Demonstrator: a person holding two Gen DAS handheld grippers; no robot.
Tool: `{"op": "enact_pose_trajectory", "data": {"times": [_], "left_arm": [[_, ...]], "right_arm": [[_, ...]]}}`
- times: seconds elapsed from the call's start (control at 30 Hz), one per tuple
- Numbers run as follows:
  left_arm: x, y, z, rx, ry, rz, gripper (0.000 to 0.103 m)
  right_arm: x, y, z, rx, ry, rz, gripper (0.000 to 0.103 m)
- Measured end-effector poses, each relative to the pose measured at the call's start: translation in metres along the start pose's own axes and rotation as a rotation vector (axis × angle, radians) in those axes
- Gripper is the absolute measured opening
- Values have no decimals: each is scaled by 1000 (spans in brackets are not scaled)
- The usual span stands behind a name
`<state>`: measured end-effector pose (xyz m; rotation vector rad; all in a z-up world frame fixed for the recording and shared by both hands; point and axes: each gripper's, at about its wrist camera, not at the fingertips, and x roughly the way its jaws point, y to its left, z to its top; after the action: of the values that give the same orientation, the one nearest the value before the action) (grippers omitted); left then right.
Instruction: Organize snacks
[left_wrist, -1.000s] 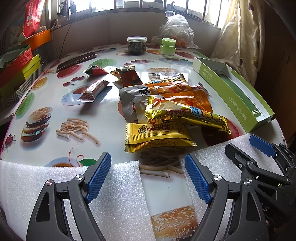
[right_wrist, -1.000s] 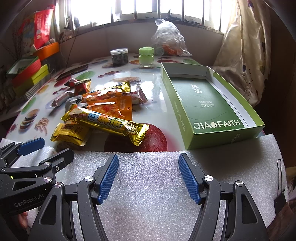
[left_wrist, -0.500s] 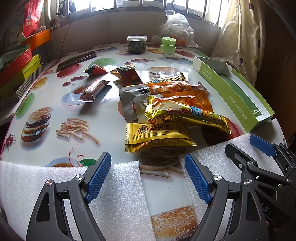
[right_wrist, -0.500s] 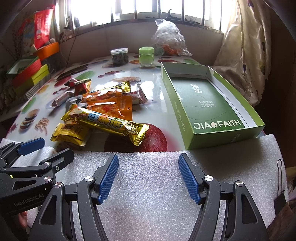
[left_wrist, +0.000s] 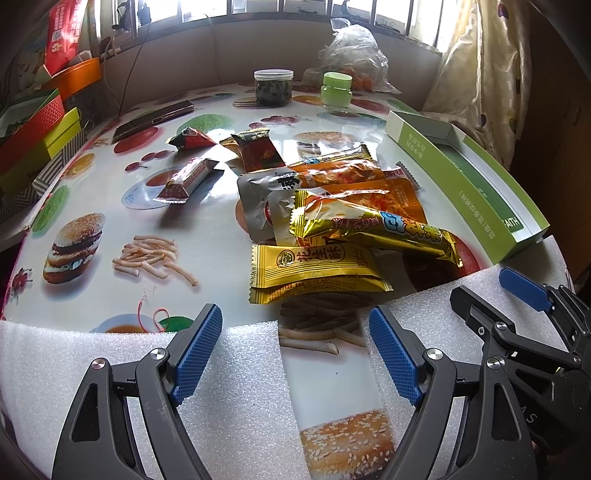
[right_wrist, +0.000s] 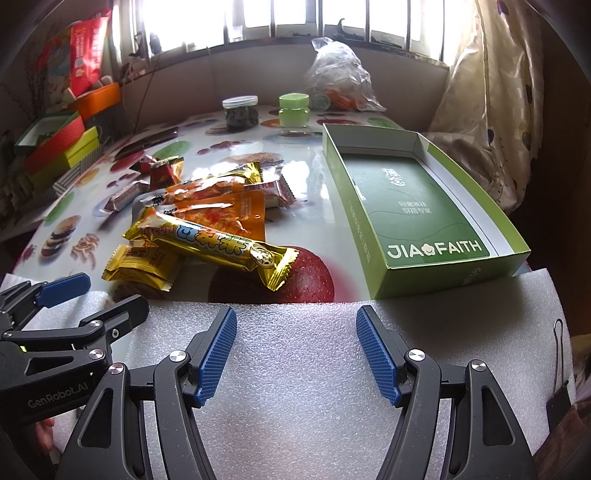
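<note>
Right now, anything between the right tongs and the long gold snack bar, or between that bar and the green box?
Nothing visible. The open right tongs face the gold snack bar over bare foam; only bare tablecloth separates the bar from the empty green box.

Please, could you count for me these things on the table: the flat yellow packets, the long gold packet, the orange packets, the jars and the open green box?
Flat yellow packets: 2
Long gold packet: 1
Orange packets: 2
Jars: 2
Open green box: 1
Total: 8
</note>
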<state>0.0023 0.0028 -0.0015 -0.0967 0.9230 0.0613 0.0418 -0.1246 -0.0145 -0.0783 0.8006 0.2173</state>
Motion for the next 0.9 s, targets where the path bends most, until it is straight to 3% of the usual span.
{"op": "enact_pose_trajectory", "data": {"times": [0.27,0.6,0.77,0.9], "left_arm": [[-2,5,4,-9,22,-27,82],[-7,25,12,-48,36,11,82],[-7,28,14,-39,42,20,82],[-4,27,17,-23,60,25,82]], "right_arm": [[2,5,13,-61,20,16,67],[16,32,42,-297,25,66,67],[26,41,50,-350,32,111,67],[35,48,55,-397,45,139,60]]}}
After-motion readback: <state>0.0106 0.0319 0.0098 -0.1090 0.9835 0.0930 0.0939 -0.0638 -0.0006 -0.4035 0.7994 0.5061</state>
